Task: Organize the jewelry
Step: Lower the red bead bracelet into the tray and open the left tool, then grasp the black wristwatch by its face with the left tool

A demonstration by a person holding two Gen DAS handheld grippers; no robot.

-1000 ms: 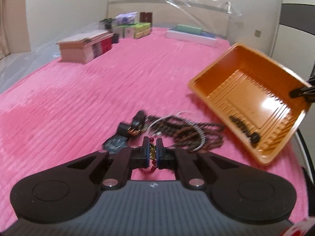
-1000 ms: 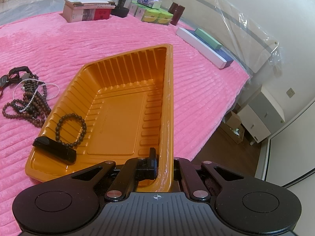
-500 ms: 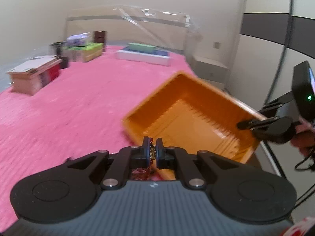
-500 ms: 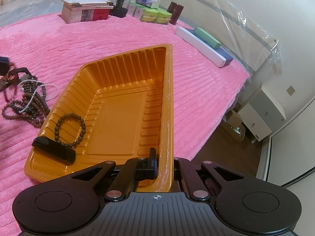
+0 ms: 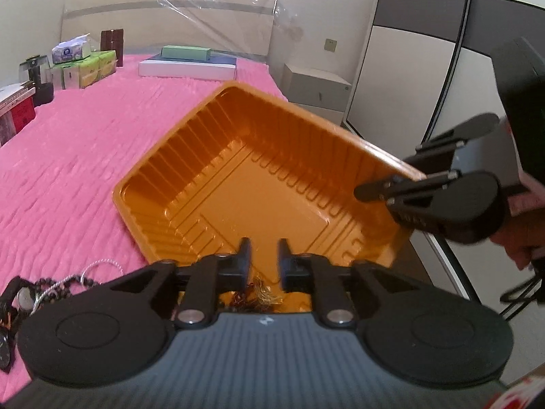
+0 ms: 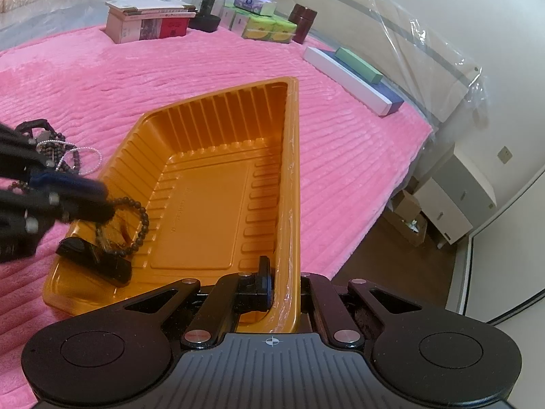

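An orange plastic tray [image 5: 272,177] [image 6: 218,184] lies on the pink bed cover. My right gripper [image 6: 282,283] is shut on the tray's near rim; it also shows in the left wrist view [image 5: 402,187]. My left gripper [image 5: 264,255] is open over the tray's near end; it shows blurred in the right wrist view [image 6: 98,201]. A red and gold bracelet [image 5: 260,289] lies in the tray just below its fingers. A dark bead bracelet [image 6: 139,225] and a black clip [image 6: 95,262] lie in the same end. Loose bead necklaces and a watch [image 5: 41,293] [image 6: 61,156] lie on the cover beside the tray.
Boxes, tissue packs and a dark jar [image 6: 204,13] line the far side of the bed. A long white and green box [image 6: 354,71] lies near the headboard. The bed's edge runs right of the tray, with a white nightstand [image 6: 453,204] beyond it.
My left gripper carried the red and gold bracelet from the jewelry pile to the tray, then opened; the bracelet now lies in the tray. The right gripper has kept its hold on the rim.
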